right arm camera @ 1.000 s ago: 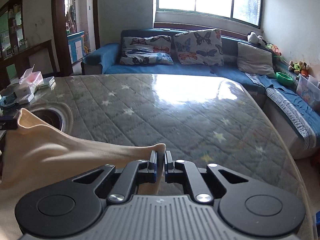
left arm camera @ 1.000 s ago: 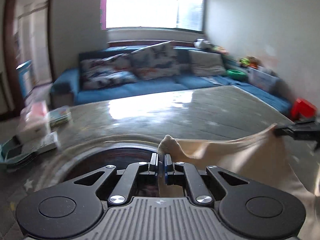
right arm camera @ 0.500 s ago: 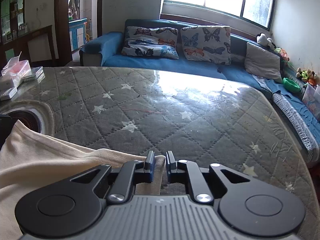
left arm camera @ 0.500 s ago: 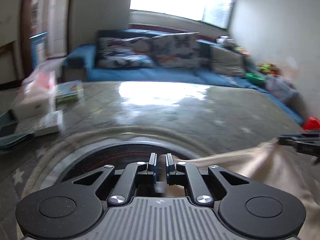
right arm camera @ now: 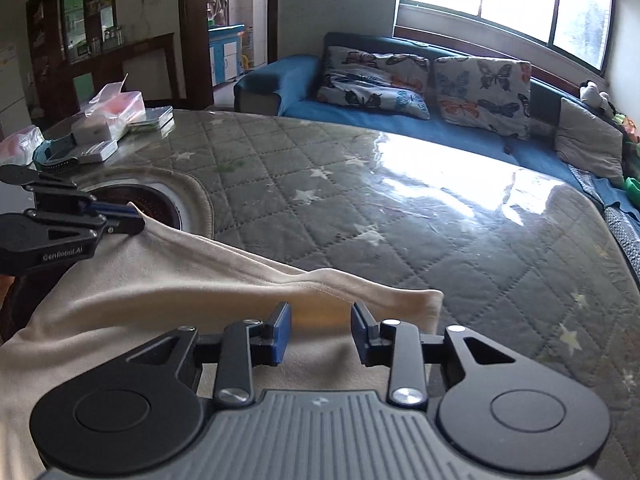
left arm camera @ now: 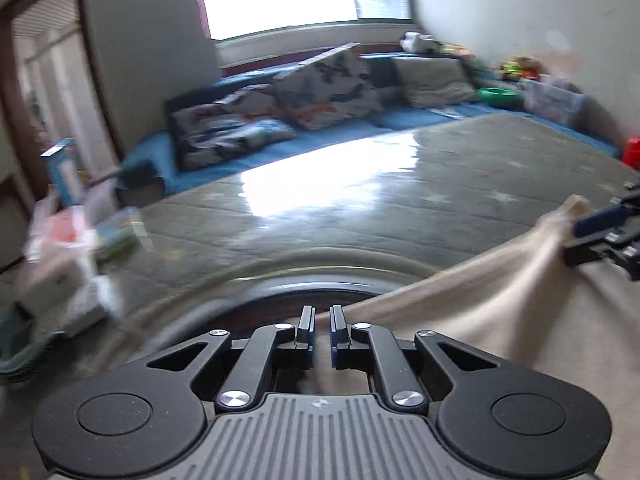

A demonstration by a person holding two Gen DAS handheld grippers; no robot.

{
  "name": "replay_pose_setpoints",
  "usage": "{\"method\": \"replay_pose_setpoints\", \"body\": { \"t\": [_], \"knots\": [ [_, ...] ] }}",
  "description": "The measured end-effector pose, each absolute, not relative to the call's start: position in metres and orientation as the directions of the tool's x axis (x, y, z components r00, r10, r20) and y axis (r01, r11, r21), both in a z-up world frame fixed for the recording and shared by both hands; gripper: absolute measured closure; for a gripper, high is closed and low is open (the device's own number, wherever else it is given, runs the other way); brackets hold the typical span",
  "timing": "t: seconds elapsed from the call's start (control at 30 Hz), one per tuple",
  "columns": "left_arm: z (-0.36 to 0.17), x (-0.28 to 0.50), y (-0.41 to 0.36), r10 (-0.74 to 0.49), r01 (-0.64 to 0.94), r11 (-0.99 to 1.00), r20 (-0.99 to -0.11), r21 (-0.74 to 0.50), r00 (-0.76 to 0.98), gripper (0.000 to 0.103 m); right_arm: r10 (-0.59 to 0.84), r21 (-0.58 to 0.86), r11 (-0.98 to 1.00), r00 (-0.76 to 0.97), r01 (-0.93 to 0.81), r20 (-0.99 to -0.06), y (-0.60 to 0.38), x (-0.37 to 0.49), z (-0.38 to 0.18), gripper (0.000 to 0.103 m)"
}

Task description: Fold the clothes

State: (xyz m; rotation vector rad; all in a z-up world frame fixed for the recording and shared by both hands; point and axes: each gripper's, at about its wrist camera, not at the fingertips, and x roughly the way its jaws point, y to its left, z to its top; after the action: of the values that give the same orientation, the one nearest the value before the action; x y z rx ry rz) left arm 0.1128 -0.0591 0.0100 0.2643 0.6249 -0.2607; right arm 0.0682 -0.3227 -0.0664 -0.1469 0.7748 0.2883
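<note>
A beige garment (right arm camera: 168,280) lies on the grey quilted table cover (right arm camera: 400,216); it also shows in the left wrist view (left arm camera: 480,304). My right gripper (right arm camera: 322,330) is open just above the garment's front edge, holding nothing. My left gripper (left arm camera: 322,326) has its jaws a narrow gap apart over the garment's left corner; nothing shows between the tips. In the right wrist view the left gripper (right arm camera: 132,218) sits at the far left on the cloth's corner. In the left wrist view the right gripper (left arm camera: 576,240) is at the far right edge, touching the cloth.
A round dark inset (right arm camera: 140,200) sits in the table by the garment's left corner. Tissue boxes and small items (right arm camera: 104,120) crowd the table's left side. A blue sofa with butterfly cushions (right arm camera: 380,80) stands behind the table.
My right gripper has opened and let go of the garment's edge, which now lies on the table. My left gripper's jaws have parted slightly and the cloth corner has dropped from between them.
</note>
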Motion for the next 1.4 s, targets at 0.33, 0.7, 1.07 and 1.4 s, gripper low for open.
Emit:
{"method": "replay_pose_setpoints", "body": {
  "t": [0.33,0.7,1.07,1.4],
  "knots": [
    [0.025,0.117,-0.031,-0.113,0.187,0.980,-0.583,0.067,0.804,0.094,0.220,-0.019,0.947,0.688,-0.322,-0.691,-0.316,0.075,-0.068,0.062],
    [0.016,0.111,-0.089,-0.330,0.474,0.878,-0.639,0.062,0.695,0.092,0.244,-0.018,0.937,0.689,-0.349,-0.683,-0.297,0.082,-0.064,0.060],
    [-0.002,0.128,-0.060,-0.087,0.279,0.926,-0.576,0.254,0.813,0.092,0.191,-0.015,0.960,0.693,-0.279,-0.695,-0.324,0.080,-0.071,0.058],
    [0.026,0.111,-0.068,-0.181,0.301,0.945,-0.565,0.126,0.805,0.092,0.192,0.012,0.967,0.698,-0.254,-0.690,-0.330,0.084,-0.068,0.058]
  ]
}}
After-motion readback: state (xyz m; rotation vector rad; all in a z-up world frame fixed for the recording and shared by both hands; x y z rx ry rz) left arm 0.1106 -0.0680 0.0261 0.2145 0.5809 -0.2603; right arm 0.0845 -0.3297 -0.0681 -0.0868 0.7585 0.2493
